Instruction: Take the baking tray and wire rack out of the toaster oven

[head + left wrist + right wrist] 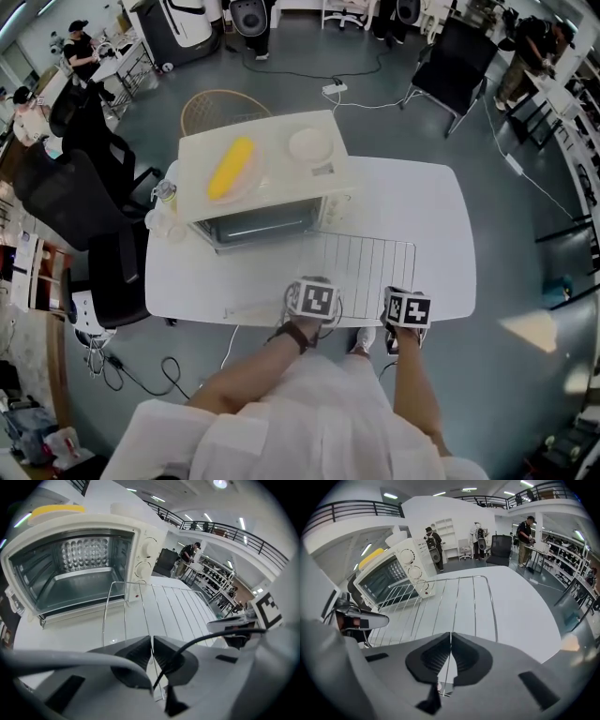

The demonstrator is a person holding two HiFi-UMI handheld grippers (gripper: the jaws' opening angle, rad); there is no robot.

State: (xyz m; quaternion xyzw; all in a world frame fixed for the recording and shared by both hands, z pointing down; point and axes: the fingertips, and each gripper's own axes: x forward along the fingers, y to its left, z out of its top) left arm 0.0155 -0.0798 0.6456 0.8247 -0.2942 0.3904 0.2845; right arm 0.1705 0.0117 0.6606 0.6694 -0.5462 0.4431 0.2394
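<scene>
The wire rack (367, 262) is fully out of the toaster oven (262, 178), just in front of its knob end, stretched level over the white table (422, 202); whether it rests on the tabletop cannot be told. Its edge farthest from the oven is held by 2 grippers. The left gripper (151, 651) has its jaws pressed together on 1 thin wire of the rack; the right gripper (450, 654), on the side farther from the oven's door, is pinched on another wire. The oven door hangs open; inside the oven sits the metal baking tray (79, 585). On the oven's top lies a yellow cob-shaped item (231, 167).
</scene>
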